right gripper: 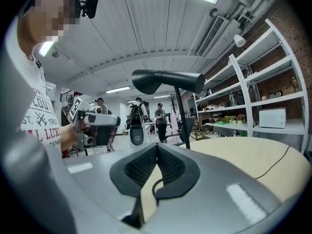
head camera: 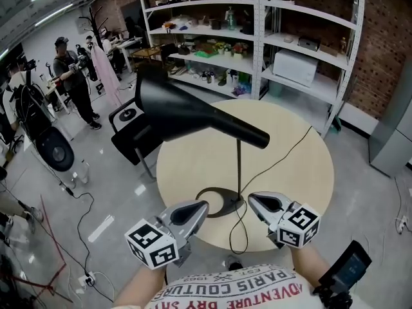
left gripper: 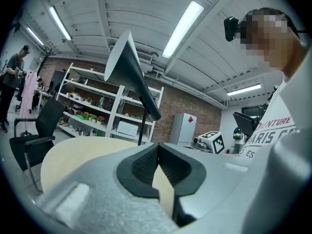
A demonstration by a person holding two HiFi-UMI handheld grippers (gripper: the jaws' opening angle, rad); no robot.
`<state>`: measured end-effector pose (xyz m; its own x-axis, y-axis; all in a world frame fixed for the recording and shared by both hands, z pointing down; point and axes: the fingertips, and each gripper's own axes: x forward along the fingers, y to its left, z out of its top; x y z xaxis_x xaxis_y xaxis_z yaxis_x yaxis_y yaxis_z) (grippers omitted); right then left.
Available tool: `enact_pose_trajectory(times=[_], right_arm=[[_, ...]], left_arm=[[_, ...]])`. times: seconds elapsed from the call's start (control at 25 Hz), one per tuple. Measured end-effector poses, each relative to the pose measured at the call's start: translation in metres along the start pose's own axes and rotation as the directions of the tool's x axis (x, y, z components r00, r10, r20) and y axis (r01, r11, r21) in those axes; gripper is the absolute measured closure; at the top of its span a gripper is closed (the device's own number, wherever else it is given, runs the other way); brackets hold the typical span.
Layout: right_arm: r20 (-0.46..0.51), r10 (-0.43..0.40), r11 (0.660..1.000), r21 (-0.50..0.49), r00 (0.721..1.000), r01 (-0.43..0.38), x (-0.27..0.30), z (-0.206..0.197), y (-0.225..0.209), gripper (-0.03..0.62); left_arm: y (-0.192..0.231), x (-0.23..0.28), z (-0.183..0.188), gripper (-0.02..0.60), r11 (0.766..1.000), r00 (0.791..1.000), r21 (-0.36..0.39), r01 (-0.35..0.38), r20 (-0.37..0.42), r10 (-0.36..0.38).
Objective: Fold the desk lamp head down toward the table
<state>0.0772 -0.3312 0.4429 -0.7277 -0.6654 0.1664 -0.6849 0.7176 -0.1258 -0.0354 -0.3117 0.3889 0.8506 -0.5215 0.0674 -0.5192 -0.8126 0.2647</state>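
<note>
Jaws clenched and empty, left gripper (head camera: pixel 205 205) and right gripper (head camera: pixel 252 199) flank the black desk lamp's ring base (head camera: pixel 235 205) on the round beige tabletop (head camera: pixel 296 172); its black cone-shaped head (head camera: pixel 187 111) looms above them. Steadying the base while pressing the head down slowly looks wisest.

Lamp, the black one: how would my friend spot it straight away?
Find the round pale table. The lamp stands on it on a thin black pole. Unlike the thin cable beside it, it has a big black cone-shaped head.

Left gripper (head camera: pixel 203 206) and right gripper (head camera: pixel 252 199) both closed (empty), tips angled inward
</note>
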Motion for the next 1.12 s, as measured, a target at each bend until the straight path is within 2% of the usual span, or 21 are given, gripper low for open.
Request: enact_pose_trajectory(times=[0.16, 0.32, 0.56, 0.92, 1.0, 1.12], right_arm=[[-0.01, -0.004, 0.999, -0.049, 1.0, 0.003, 0.021, 0.008, -0.021, 0.586], [-0.013, -0.027, 0.995, -0.097, 1.0, 0.026, 0.039, 0.016, -0.041, 0.543], [-0.041, -0.081, 0.976, -0.207, 0.996, 0.071, 0.064, 0.014, -0.057, 0.516], [-0.055, -0.07, 0.98, -0.191, 0.996, 0.058, 0.082, 0.007, -0.063, 0.511], [-0.058, -0.072, 0.978, -0.199, 0.996, 0.059, 0.083, 0.008, -0.065, 0.519], [-0.051, -0.076, 0.981, -0.185, 0.996, 0.066, 0.082, 0.008, -0.069, 0.546]], left_arm=[[0.017, 0.006, 0.007, 0.58, 1.0, 1.0, 0.003, -0.029, 0.002, 0.029], [0.029, 0.009, 0.014, 0.58, 0.998, 0.998, 0.005, -0.055, 0.002, 0.055], [0.048, 0.005, 0.019, 0.58, 0.996, 0.996, 0.007, -0.089, 0.006, 0.089], [0.053, 0.001, 0.034, 0.578, 0.995, 0.995, 0.033, -0.099, 0.014, 0.098], [0.054, 0.001, 0.038, 0.535, 0.995, 0.996, 0.04, -0.089, 0.011, 0.088], [0.058, 0.0, 0.044, 0.511, 0.994, 0.996, 0.056, -0.093, 0.018, 0.092]])
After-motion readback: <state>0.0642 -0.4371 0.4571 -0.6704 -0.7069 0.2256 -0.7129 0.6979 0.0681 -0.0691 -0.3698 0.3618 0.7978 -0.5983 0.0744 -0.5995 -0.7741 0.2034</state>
